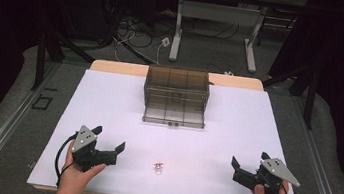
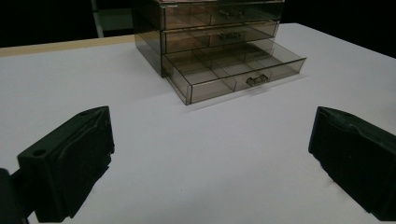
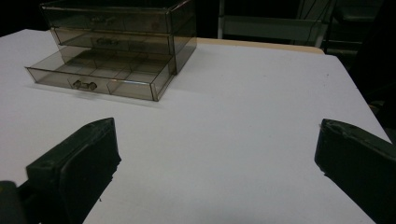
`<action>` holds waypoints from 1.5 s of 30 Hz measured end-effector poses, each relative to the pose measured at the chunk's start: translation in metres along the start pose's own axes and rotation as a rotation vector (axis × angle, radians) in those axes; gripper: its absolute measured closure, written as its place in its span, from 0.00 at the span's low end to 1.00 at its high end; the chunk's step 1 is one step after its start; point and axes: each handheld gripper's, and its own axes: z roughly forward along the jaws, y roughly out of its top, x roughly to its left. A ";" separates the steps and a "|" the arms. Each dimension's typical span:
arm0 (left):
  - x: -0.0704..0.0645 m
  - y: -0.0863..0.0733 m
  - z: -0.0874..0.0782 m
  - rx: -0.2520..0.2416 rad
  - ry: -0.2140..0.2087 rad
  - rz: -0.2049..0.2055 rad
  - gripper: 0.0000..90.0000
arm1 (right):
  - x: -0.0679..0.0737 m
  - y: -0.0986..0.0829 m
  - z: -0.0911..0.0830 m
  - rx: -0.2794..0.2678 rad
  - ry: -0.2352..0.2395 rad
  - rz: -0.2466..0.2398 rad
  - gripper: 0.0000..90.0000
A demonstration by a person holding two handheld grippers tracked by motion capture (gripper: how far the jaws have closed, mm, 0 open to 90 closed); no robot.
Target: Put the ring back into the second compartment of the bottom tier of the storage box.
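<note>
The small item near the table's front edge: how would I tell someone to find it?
Start at the white table and its smoky drawer box. Come straight toward the person's edge. Between the left gripper and right gripper lies a tiny reddish item, the one loose thing there.

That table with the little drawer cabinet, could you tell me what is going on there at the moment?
A person sits at a white table, holding the left gripper and the right gripper, both open and empty near the front edge. Between them lies a small reddish object, touched by neither. Farther back stands a smoky clear drawer cabinet with its bottom drawer pulled out; its compartments look empty.
</note>
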 end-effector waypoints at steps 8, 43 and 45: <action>-0.004 0.000 0.001 0.005 -0.013 -0.012 0.00 | 0.000 -0.002 0.002 0.021 0.010 -0.003 0.00; -0.029 0.030 0.017 0.069 -0.126 0.011 0.04 | 0.006 -0.004 0.009 0.062 0.028 -0.013 0.00; -0.030 0.032 0.018 0.072 -0.128 0.014 0.04 | 0.006 -0.004 0.009 0.070 0.026 -0.013 0.00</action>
